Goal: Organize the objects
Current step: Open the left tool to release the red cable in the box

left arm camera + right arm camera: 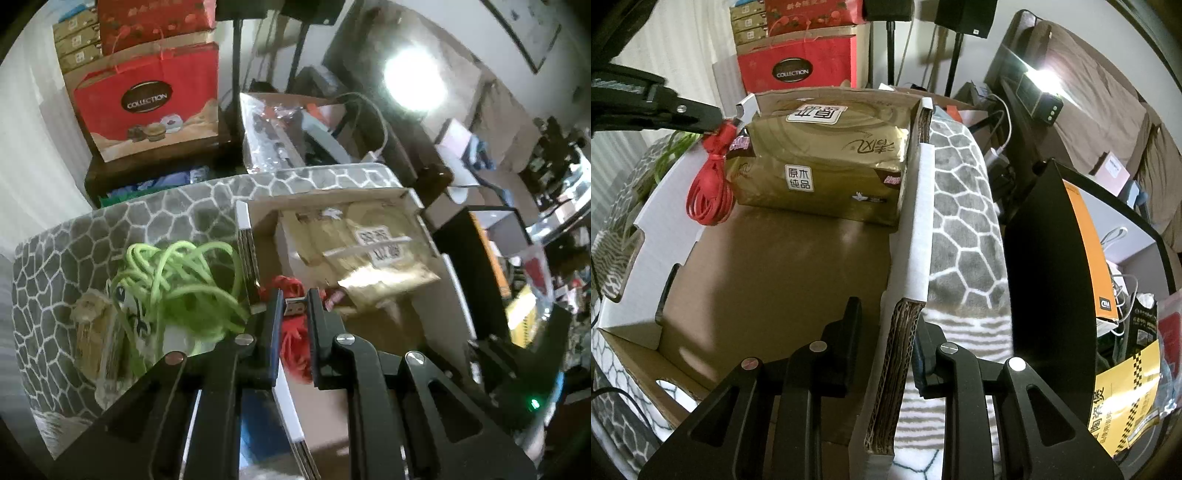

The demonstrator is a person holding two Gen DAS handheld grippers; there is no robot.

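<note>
My left gripper point(293, 304) is shut on the USB plug of a red cable point(293, 338); the coiled cable point(711, 199) hangs from it over the left side of an open cardboard box point(768, 266). The left gripper shows in the right wrist view point(718, 120) at the box's far left. Gold tissue packs point(823, 166) lie at the box's far end, also in the left wrist view point(373, 254). My right gripper point(886, 325) straddles the box's right wall point(912, 236), one finger each side, close against the cardboard. A green cable point(177, 284) lies tangled on the grey patterned blanket point(74, 266).
A wooden block point(94, 336) sits beside the green cable. A red gift bag point(147, 99) and stacked boxes stand behind. A black panel with an orange edge point(1056, 280) stands right of the box. Clutter fills the right side.
</note>
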